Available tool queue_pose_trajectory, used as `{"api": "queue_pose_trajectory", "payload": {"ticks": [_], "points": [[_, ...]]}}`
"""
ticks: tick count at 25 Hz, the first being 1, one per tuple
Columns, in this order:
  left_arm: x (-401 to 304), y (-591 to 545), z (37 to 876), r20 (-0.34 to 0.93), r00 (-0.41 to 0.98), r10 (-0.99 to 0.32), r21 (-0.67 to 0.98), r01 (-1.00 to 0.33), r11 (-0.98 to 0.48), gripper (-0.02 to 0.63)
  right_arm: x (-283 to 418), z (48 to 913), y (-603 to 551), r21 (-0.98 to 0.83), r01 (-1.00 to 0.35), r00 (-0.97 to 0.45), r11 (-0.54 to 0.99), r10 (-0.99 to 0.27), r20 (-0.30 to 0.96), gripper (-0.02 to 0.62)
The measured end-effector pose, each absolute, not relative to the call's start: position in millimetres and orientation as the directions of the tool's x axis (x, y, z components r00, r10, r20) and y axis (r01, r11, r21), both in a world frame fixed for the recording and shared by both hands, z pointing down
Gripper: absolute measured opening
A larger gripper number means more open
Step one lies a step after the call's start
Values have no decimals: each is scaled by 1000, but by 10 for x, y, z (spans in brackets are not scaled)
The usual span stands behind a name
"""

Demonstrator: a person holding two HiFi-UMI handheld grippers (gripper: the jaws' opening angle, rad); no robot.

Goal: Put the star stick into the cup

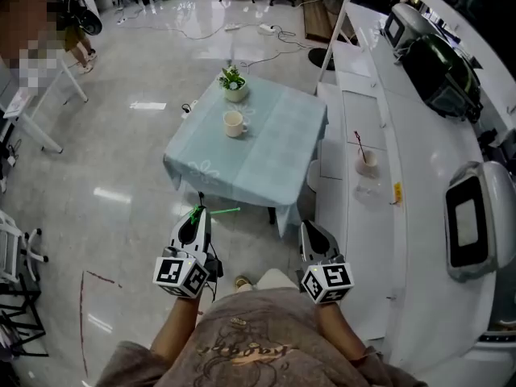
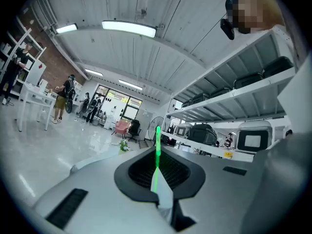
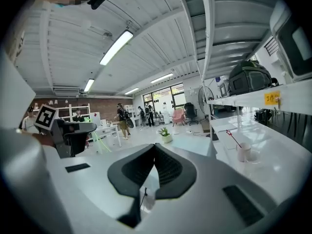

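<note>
The star stick [image 1: 219, 211] is a thin green rod, and my left gripper [image 1: 196, 214] is shut on it, low over the floor in front of the table. In the left gripper view the star stick [image 2: 157, 150] rises straight up from the closed jaws of the left gripper [image 2: 157, 172]. A cream cup [image 1: 234, 123] stands on the pale blue tablecloth [image 1: 274, 156], well ahead of both grippers. My right gripper [image 1: 309, 229] hangs beside the left one, near the table's front corner. Seen in its own view, the right gripper [image 3: 155, 152] is shut with nothing held.
A small potted plant [image 1: 234, 83] sits on the table behind the cup. On the white counter [image 1: 355, 216] to the right stands a second cup [image 1: 367, 162] with a red stick in it. Appliances and bags line the far right shelf. People stand at the back left.
</note>
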State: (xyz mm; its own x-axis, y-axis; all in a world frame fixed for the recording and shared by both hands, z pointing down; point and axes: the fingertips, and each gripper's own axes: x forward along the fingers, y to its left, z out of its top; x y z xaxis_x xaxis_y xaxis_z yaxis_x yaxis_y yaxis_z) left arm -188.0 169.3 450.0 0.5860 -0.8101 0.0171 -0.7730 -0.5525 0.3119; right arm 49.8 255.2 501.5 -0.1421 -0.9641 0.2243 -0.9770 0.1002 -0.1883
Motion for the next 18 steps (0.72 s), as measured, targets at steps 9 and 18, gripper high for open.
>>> {"api": "queue_pose_trajectory", "payload": {"ticks": [9,18], "points": [[-2015,1418,4532,10,584,-811,313,-772,-552,31,412,5132,2370,-190,-978,-125,79,-962,244,-2],[-1984,875,4605,13,566,-824,320,-783,-533,31,468,5139,1724,-185,-977,-149,107,-962,227,-2]]}}
